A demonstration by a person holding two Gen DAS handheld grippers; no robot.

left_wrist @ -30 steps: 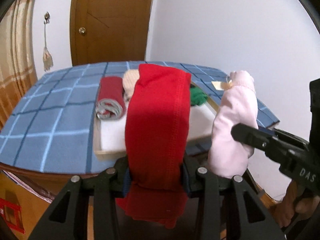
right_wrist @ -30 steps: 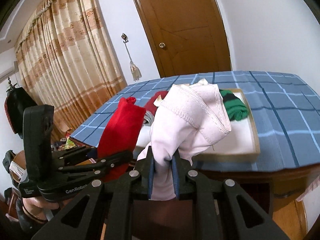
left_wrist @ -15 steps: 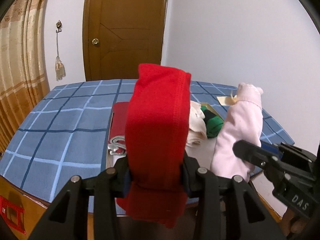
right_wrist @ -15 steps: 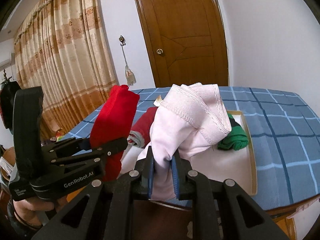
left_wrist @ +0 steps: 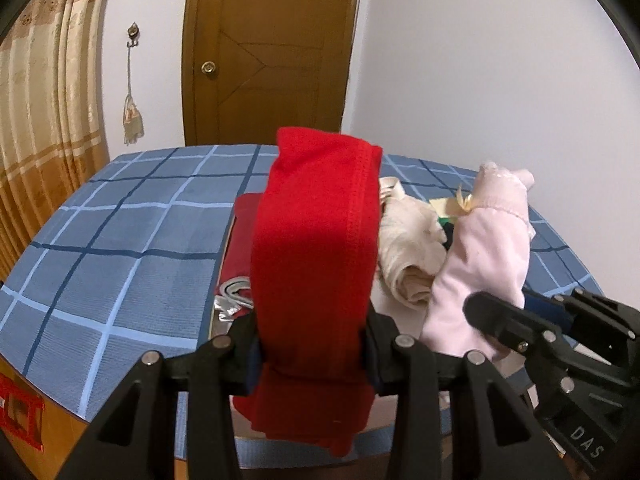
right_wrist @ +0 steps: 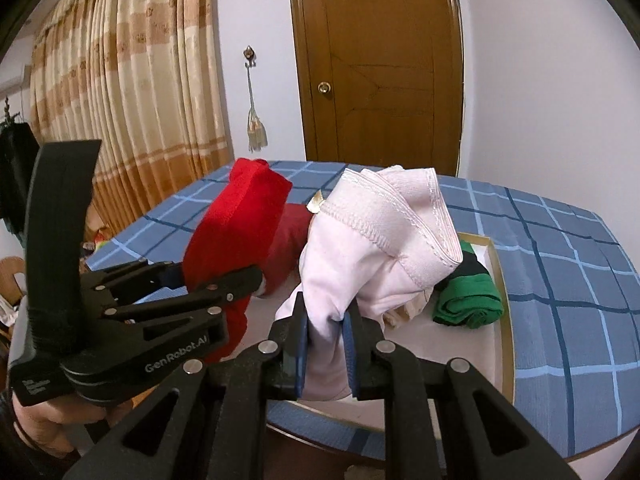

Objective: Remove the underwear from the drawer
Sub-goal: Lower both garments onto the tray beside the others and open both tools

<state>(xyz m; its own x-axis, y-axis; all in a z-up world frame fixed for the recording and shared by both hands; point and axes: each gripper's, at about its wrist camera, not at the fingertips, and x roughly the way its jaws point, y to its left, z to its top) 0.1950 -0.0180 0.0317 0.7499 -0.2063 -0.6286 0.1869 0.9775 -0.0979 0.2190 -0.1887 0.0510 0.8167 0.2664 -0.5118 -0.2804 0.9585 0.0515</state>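
Shallow wooden drawer (right_wrist: 497,280) set on blue checked cloth (left_wrist: 120,248); rolled green garment (right_wrist: 470,300), cream roll (left_wrist: 412,256), dark red roll (left_wrist: 238,252) seen inside. Red underwear (left_wrist: 316,280), stitched knit, clamped in left gripper (left_wrist: 312,354). Pink underwear (right_wrist: 372,256), lace-edged, pinched in right gripper (right_wrist: 326,344), above drawer.

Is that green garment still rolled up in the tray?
Yes. The green garment lies rolled inside the tray, untouched by either tongs.

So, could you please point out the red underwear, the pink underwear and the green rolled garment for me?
red underwear (left_wrist: 316,264): left wrist view, middle of the folded front.
pink underwear (right_wrist: 360,256): right wrist view, cloth below the waistband.
green rolled garment (right_wrist: 468,300): right wrist view, top of the roll.
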